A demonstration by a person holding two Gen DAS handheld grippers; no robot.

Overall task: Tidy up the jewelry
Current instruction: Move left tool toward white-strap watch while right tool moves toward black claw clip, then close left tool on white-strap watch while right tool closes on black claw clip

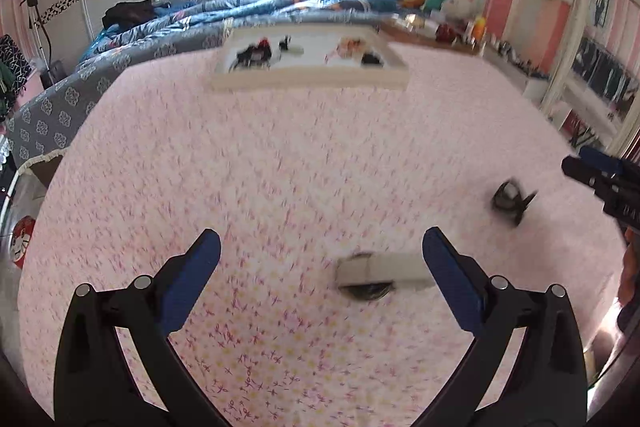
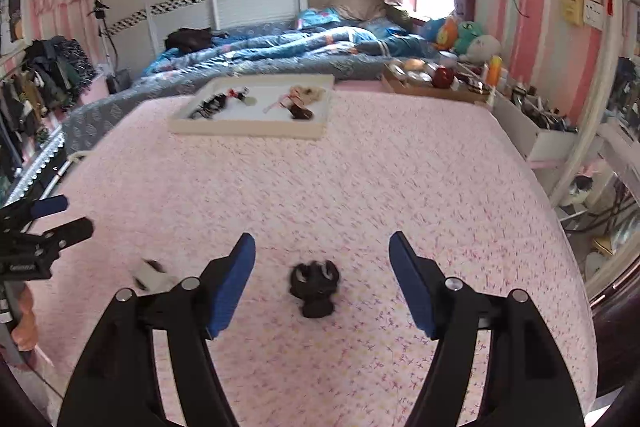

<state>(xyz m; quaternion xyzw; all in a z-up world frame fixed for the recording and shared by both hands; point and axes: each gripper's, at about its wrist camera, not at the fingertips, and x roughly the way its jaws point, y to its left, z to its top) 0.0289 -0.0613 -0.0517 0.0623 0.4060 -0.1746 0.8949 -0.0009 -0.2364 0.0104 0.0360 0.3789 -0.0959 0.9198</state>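
Between the spread, empty jaws of the right gripper (image 2: pixel 322 281) lay a black clip (image 2: pixel 315 287) on the pink cloth (image 2: pixel 400 187); left gripper (image 1: pixel 322 277), also spread w/ nothing held, hung by a small card (image 1: pixel 382 269). Best to centre each piece btwn pads before closing. Tray (image 2: pixel 248 128) w/ sorted jewelry sat at the far edge.

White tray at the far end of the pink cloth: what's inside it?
Inside the white tray: dark hair accessories left, pale pinkish ones right. Too small to identify individually.
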